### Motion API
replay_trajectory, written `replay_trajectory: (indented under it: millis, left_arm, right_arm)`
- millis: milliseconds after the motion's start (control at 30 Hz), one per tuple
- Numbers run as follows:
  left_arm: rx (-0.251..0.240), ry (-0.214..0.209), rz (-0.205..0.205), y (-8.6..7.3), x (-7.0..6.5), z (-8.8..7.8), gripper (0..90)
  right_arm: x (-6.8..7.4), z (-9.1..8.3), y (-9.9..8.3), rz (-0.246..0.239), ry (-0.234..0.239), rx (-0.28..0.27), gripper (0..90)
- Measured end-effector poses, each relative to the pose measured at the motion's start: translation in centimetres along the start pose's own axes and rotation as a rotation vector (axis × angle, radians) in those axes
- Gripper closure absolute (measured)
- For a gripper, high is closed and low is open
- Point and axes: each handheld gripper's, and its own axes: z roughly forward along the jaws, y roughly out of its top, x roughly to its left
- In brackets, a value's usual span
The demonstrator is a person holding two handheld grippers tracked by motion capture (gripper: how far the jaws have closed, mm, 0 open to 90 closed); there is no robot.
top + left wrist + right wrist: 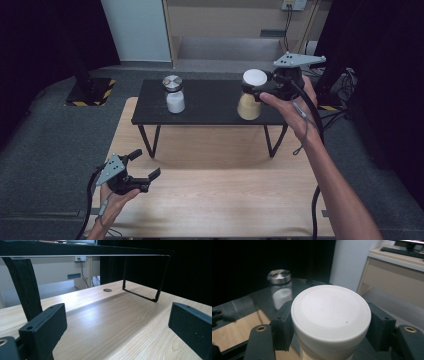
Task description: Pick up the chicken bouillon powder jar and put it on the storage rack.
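Note:
A tan jar with a white lid [251, 95] stands on the right part of a small black shelf [210, 115]. My right gripper [261, 85] is shut on the jar just under its lid [331, 312], with a jaw pressed against each side. A glass jar of white powder with a metal lid [173, 93] stands on the shelf's left part, and it sits behind and to the left in the right gripper view [280, 287]. My left gripper [145, 165] hovers low over the wooden table's [215, 195] near left corner, open, nothing between its fingers [45, 327].
The black shelf stands on thin metal legs [147, 277] over the far half of the wooden table. A round cable hole [107, 290] lies in the tabletop under the shelf. Grey floor surrounds the table, and cables [330, 107] trail at the right.

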Motion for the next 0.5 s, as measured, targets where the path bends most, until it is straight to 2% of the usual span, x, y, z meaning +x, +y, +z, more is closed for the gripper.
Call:
replay_trajectory:
  millis: [267, 433, 500]
  left_arm:
    - [-0.001, 0.000, -0.002, 0.0, 0.0, 0.0, 0.7]
    - [0.000, 0.001, -0.002, 0.0, 0.1, 0.0, 0.7]
    - [0.001, 0.000, -0.001, 0.0, 0.2, 0.0, 0.7]
  right_arm:
    - [-1.8, 2.2, 0.3, 0.057, -0.067, 0.010, 33.7]
    - [-2.3, 3.5, -0.1, 0.062, -0.107, 0.034, 33.7]
    - [-2.6, 4.0, -0.3, 0.073, -0.109, 0.053, 33.7]
